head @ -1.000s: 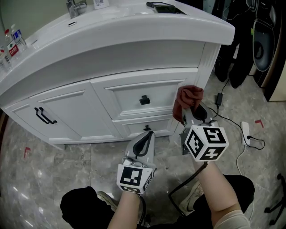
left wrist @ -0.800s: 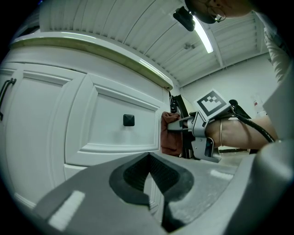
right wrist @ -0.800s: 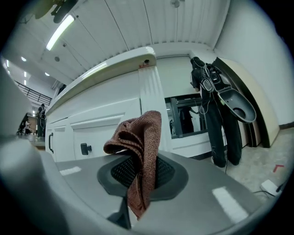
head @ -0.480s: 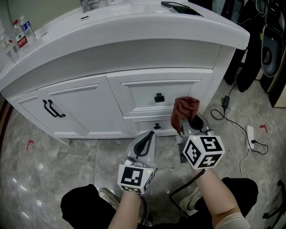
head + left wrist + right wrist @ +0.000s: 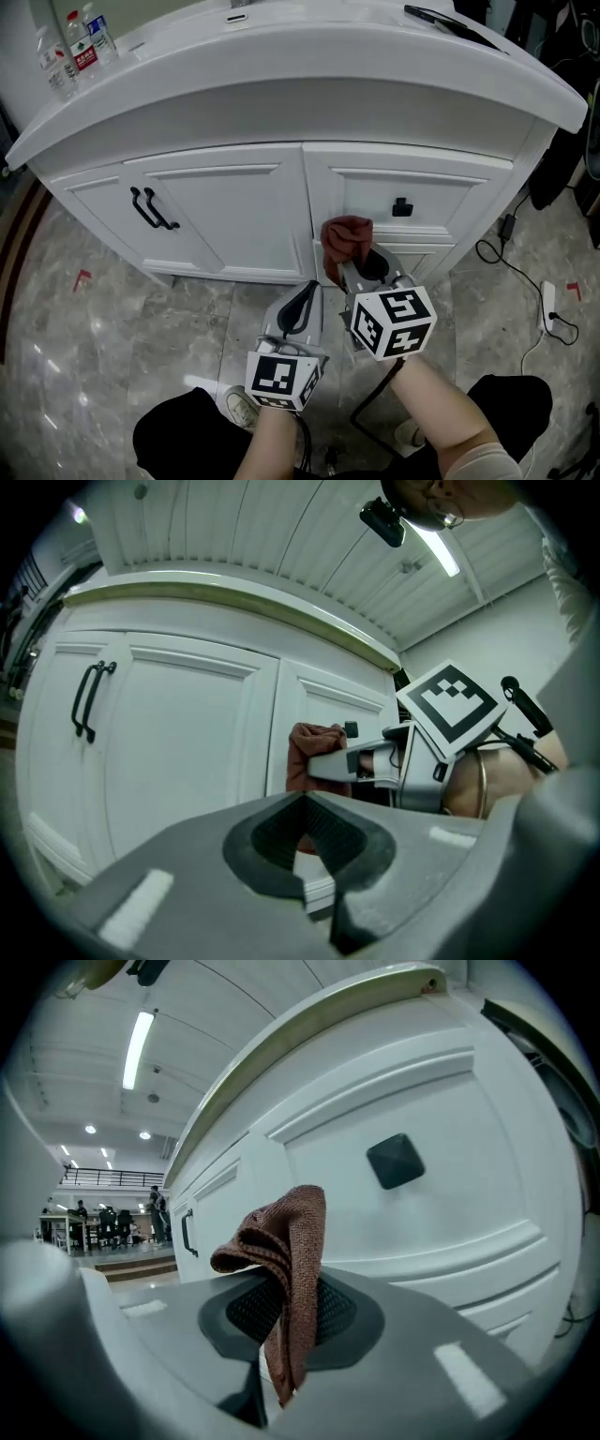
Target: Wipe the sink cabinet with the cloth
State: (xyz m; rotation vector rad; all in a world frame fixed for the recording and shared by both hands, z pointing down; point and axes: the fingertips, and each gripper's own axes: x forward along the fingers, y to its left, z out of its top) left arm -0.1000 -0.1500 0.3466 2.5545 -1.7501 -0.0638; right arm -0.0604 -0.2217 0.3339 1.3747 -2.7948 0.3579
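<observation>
The wiping pass looks to be in hand, or just about to begin. The right gripper is clenched on the brown cloth, which stands up in a bunched fold between the jaws. In the head view the cloth sits against the white front of the sink cabinet, on the upright strip between the door and the drawers. Whether it actually presses on the paint or hangs just off it is hard to say from these angles. The black drawer knob lies at 2 o'clock from the cloth, and the pair of door handles at 9 o'clock. The left gripper hovers at 7 o'clock of the cloth, jaws closed together on nothing.

The next move likely calls for firm contact and a sweep across the panels, steering the fold round the knob rather than snagging on it.

The door and drawers are shut, so their contents are hidden. Plastic bottles stand on the countertop at 11 o'clock.
</observation>
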